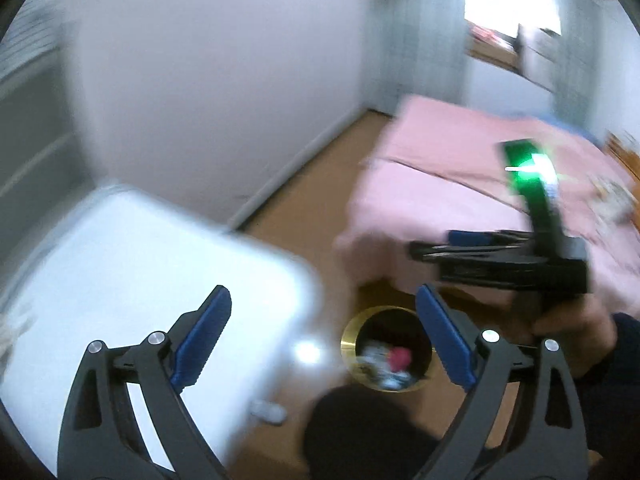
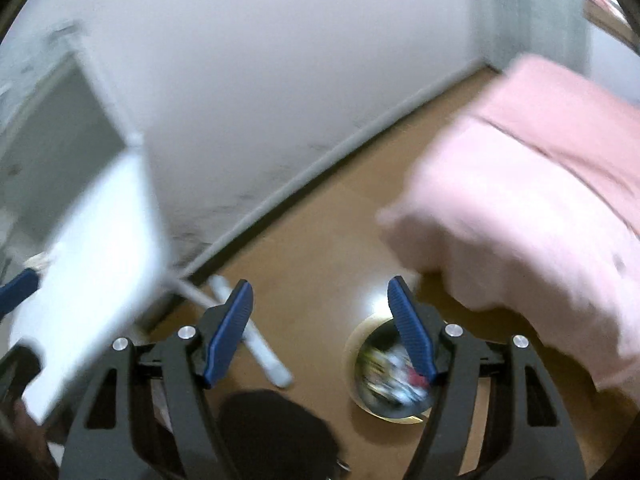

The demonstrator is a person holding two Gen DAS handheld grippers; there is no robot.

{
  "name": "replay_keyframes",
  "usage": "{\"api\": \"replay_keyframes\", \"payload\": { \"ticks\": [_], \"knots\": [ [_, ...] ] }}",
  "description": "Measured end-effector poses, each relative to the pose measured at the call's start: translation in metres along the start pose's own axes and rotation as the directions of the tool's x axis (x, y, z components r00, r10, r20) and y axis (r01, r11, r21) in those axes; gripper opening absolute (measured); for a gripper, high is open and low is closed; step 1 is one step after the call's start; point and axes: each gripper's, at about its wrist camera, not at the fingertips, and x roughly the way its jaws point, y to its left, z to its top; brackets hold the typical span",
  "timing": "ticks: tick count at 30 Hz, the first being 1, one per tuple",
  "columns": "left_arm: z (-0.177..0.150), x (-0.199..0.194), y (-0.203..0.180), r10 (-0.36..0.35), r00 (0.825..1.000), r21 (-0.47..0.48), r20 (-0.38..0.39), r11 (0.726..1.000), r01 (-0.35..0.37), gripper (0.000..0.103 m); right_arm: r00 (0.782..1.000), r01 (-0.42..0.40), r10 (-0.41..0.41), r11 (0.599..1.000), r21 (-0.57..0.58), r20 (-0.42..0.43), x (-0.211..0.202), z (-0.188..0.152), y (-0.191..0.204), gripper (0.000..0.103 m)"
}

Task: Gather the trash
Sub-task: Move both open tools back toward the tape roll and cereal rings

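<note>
Trash already gathered lies in a round, gold-rimmed bin (image 1: 387, 350) standing on the wooden floor (image 1: 316, 184) at the foot of a bed with a pink cover (image 1: 452, 168); the contents read as crumpled pale scraps with one pink-red piece, though motion blur hides what each item is. Left gripper (image 1: 323, 336): jaws spread wide, nothing between them. Right gripper (image 2: 321, 330): jaws likewise spread and empty, hanging above the bin with its right finger overlapping the rim. In the left wrist view the right gripper also appears from the side, over the corner of the bed.

A white surface (image 1: 132, 280) stands to the left of the bin. A small pale object (image 1: 269, 411) lies on the floor just beside the foot of it, and a white, stick-like thing (image 2: 256, 336) lies on the floor in the right wrist view; whether either is rubbish or part of the furniture cannot be told. Faint clutter (image 1: 614, 198) sits at the far edge of the bed, too blurred to name.

Judged from this, the task is partly done: several pieces are binned, neither gripper carries anything, and the floor items and bed clutter may remain to be collected.
</note>
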Motion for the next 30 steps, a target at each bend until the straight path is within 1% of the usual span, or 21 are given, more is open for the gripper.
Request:
{"api": "replay_keyframes", "payload": {
  "ticks": [1,2,3,4,5,6,7,8,9,11,12,14,15,18,21,23,24,27,28,29,30],
  "knots": [
    [-0.006,-0.014,0.030,0.072,0.997,-0.038,0.003,0.997,-0.072,0.091,0.999,-0.045,0.046,0.998,-0.043,0.013,-0.001,0.006,0.030,0.068],
    [-0.014,-0.028,0.059,0.147,0.989,-0.070,0.000,0.987,-0.146,0.091,0.996,-0.085,0.087,0.993,-0.081,0.016,-0.001,0.010,0.055,0.068],
    [-0.022,-0.040,0.085,0.214,0.977,-0.095,-0.008,0.972,-0.214,0.091,0.990,-0.137,0.140,0.982,-0.130,0.010,0.000,0.015,0.088,0.068],
    [-0.029,-0.050,0.107,0.267,0.964,-0.115,-0.018,0.957,-0.267,0.091,0.980,-0.198,0.199,0.964,-0.179,-0.009,0.005,0.019,0.123,0.069],
    [-0.040,-0.063,0.134,0.333,0.942,-0.145,-0.037,0.931,-0.335,0.091,0.970,-0.240,0.240,0.948,-0.211,-0.028,0.009,0.021,0.148,0.070],
    [-0.050,-0.075,0.157,0.381,0.923,-0.178,-0.058,0.906,-0.385,0.091,0.953,-0.302,0.294,0.919,-0.254,-0.069,0.019,0.022,0.189,0.070],
    [-0.058,-0.085,0.176,0.410,0.909,-0.207,-0.074,0.885,-0.417,0.091,0.943,-0.333,0.319,0.901,-0.277,-0.097,0.027,0.022,0.214,0.070],
    [-0.070,-0.098,0.199,0.447,0.890,-0.247,-0.096,0.855,-0.456,0.091,0.934,-0.358,0.336,0.884,-0.301,-0.123,0.034,0.021,0.238,0.070],
    [-0.078,-0.106,0.213,0.468,0.877,-0.270,-0.111,0.835,-0.479,0.091,0.923,-0.385,0.352,0.857,-0.343,-0.155,0.047,0.019,0.276,0.070],
    [-0.101,-0.126,0.248,0.520,0.840,-0.325,-0.154,0.776,-0.540,0.091,0.914,-0.405,0.354,0.825,-0.394,-0.197,0.062,0.014,0.321,0.070],
    [-0.112,-0.133,0.262,0.535,0.827,-0.347,-0.174,0.752,-0.560,0.091,0.907,-0.420,0.356,0.804,-0.421,-0.226,0.073,0.011,0.346,0.071],
    [-0.123,-0.138,0.278,0.547,0.812,-0.376,-0.203,0.722,-0.581,0.091,0.907,-0.419,0.330,0.776,-0.472,-0.262,0.093,0.003,0.389,0.071],
    [-0.131,-0.142,0.290,0.552,0.803,-0.397,-0.224,0.701,-0.592,0.091,0.906,-0.420,0.314,0.756,-0.502,-0.285,0.107,0.000,0.412,0.071],
    [-0.149,-0.145,0.310,0.551,0.796,-0.425,-0.251,0.676,-0.602,0.091,0.914,-0.398,0.264,0.728,-0.559,-0.307,0.130,-0.006,0.451,0.071],
    [-0.159,-0.141,0.331,0.540,0.799,-0.440,-0.263,0.670,-0.598,0.091,0.928,-0.366,0.237,0.717,-0.594,-0.286,0.146,-0.004,0.471,0.073],
    [-0.158,-0.133,0.343,0.527,0.807,-0.441,-0.266,0.678,-0.588,0.091,0.931,-0.359,0.232,0.715,-0.599,-0.282,0.148,-0.001,0.475,0.074],
    [-0.157,-0.131,0.344,0.526,0.808,-0.438,-0.267,0.680,-0.588,0.091,0.932,-0.358,0.232,0.716,-0.599,-0.280,0.149,0.001,0.475,0.074],
    [-0.147,-0.116,0.350,0.513,0.820,-0.425,-0.253,0.703,-0.570,0.091,0.937,-0.346,0.229,0.717,-0.605,-0.264,0.153,0.005,0.474,0.074],
    [-0.146,-0.116,0.351,0.508,0.825,-0.424,-0.248,0.708,-0.564,0.091,0.939,-0.342,0.227,0.715,-0.610,-0.260,0.154,0.006,0.476,0.070],
    [-0.146,-0.111,0.355,0.504,0.829,-0.424,-0.243,0.713,-0.558,0.091,0.944,-0.329,0.222,0.712,-0.621,-0.245,0.153,0.006,0.476,0.059],
    [-0.142,-0.104,0.358,0.498,0.834,-0.421,-0.237,0.721,-0.550,0.091,0.947,-0.321,0.218,0.706,-0.632,-0.237,0.152,0.006,0.476,0.059]
  ]
}}
